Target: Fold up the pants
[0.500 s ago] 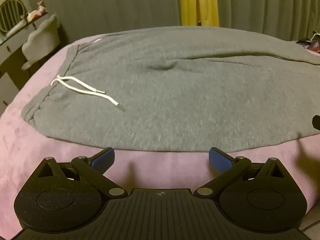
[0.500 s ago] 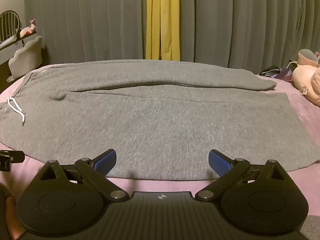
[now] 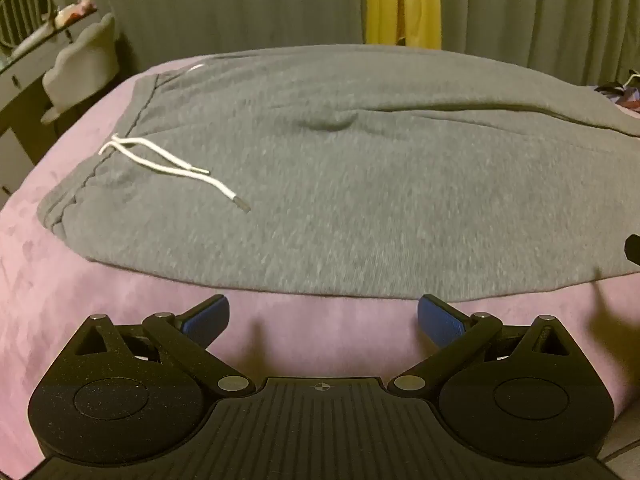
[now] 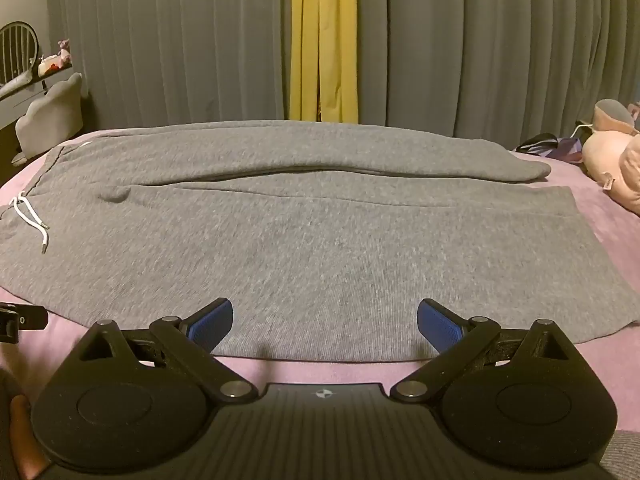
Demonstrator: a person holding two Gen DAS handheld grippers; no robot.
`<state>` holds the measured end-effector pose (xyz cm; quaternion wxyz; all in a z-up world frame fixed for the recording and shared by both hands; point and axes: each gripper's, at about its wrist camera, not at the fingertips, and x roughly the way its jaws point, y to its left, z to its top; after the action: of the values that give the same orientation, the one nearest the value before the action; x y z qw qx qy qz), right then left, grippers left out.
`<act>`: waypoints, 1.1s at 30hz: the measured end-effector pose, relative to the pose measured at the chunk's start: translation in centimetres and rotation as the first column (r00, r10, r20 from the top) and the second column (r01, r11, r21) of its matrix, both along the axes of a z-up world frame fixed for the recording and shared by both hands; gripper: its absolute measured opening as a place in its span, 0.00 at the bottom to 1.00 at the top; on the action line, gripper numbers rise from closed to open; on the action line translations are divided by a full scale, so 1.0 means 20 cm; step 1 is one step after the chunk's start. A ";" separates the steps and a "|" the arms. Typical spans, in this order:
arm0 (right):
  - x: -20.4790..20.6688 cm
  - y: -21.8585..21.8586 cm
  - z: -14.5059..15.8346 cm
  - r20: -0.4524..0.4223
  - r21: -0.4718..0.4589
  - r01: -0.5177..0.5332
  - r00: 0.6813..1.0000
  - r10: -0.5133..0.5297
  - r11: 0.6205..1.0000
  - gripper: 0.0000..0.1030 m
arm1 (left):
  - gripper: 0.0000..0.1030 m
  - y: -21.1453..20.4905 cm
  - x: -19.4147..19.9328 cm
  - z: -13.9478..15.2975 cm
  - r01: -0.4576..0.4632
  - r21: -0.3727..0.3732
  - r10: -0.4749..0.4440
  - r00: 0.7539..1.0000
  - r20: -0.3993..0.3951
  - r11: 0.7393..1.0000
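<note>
While pants (image 4: 320,240) lie flat on bed (image 3: 80,280), both hand-held grippers gape empty

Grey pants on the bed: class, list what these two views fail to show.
- Left wrist view: the pants run past the right edge, so the leg ends are cut off.
- Right wrist view: the waistband runs off the left edge.
- Both views: the underside is hidden against the pink bedcover.

The gray sweatpants (image 3: 360,184) are running off the left wrist view's right edge, hiding both leg ends. The plush toy (image 4: 614,160) is getting cut off at the right wrist view's right edge.
</note>
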<state>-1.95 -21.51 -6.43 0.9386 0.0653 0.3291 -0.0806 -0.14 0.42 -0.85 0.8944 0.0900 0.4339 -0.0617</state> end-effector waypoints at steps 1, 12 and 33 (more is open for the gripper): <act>0.00 0.00 0.00 0.000 0.000 0.000 1.000 0.000 1.000 0.96 | 1.00 0.00 0.00 0.00 -0.001 0.000 0.001 1.000 0.000 1.000; 0.00 0.00 0.00 0.000 -0.001 0.002 1.000 -0.002 1.000 0.96 | 1.00 0.00 0.00 0.00 -0.002 -0.003 0.002 1.000 -0.011 1.000; 0.01 -0.02 0.01 -0.001 -0.002 0.003 1.000 -0.003 1.000 0.96 | 1.00 0.01 0.01 0.00 -0.005 -0.007 0.005 1.000 -0.027 1.000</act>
<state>-1.81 -21.94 -6.16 0.9383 0.0647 0.3295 -0.0825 0.00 0.55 -0.93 0.8889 0.0848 0.4457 -0.0624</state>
